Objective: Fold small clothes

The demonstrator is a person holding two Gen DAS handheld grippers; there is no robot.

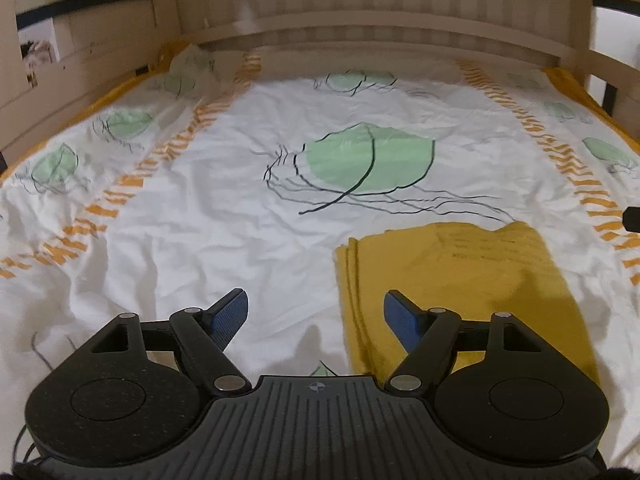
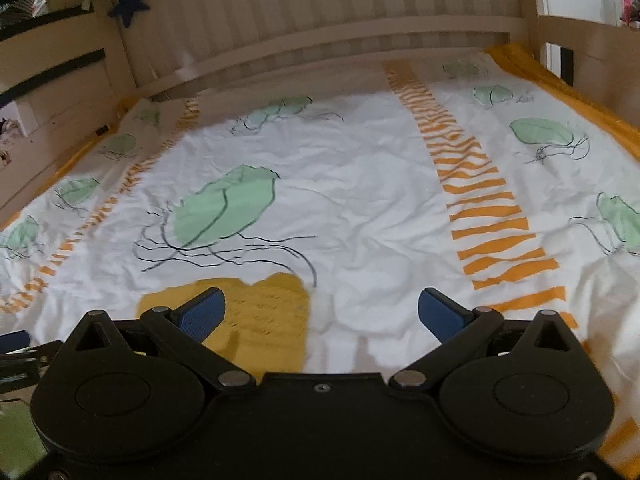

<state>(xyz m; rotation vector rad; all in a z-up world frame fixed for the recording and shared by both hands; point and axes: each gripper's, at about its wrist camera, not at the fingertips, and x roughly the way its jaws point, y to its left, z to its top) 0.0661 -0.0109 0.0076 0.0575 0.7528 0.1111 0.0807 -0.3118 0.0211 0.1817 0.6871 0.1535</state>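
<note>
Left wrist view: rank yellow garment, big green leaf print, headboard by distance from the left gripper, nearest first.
1. yellow garment, folded, just ahead, right of the left gripper.
2. big green leaf print, mid-bed, centre.
3. headboard, far end.

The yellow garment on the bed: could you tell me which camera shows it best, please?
The left wrist view: the yellow garment lies folded, its layered left edge and far corners showing. The right wrist view shows only its blurred far part, partly behind the open right gripper.

Both the left tool (image 1: 316, 322) and right tool (image 2: 322, 318) tilt downward, jaws wide apart, holding nothing.
</note>
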